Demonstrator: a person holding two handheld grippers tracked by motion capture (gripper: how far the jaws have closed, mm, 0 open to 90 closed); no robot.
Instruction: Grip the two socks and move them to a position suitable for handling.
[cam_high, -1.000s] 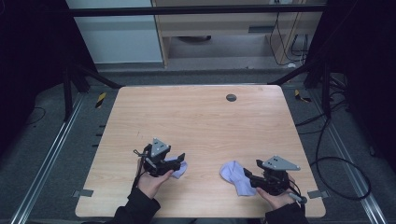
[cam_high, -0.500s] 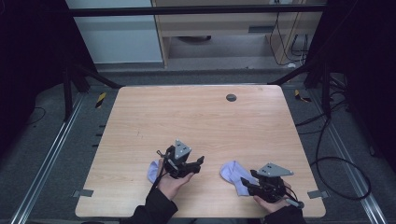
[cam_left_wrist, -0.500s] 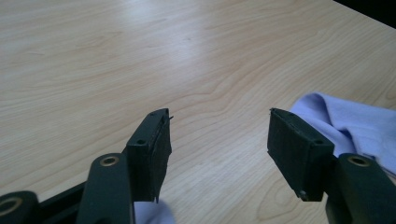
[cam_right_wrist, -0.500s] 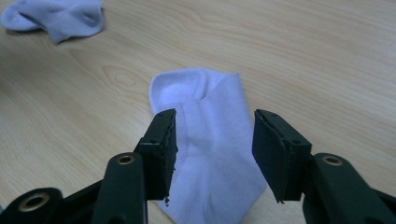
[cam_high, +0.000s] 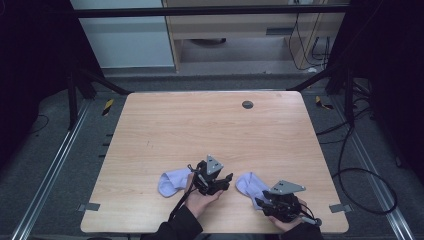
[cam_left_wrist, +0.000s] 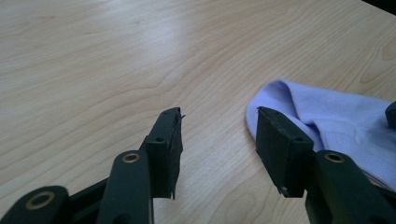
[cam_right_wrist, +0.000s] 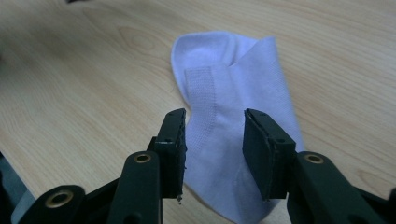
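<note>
Two pale lavender socks lie flat near the front edge of the wooden table. The left sock lies free, just left of the left hand. My left gripper points right at the toe of the right sock. Its jaws have just been closing; they are open over bare wood, one tip at the sock's edge. My right gripper straddles the near end of that same sock. Its jaws have also been closing, and the pads stand clear of the cloth.
A dark round grommet sits in the tabletop at the far side. Grey tape tabs mark the front corners. Cables trail on the floor to the right, and a cabinet stands beyond the table.
My left gripper has moved right, off the left sock and towards the right sock. Both pairs of jaws have narrowed. The right gripper has barely shifted.
</note>
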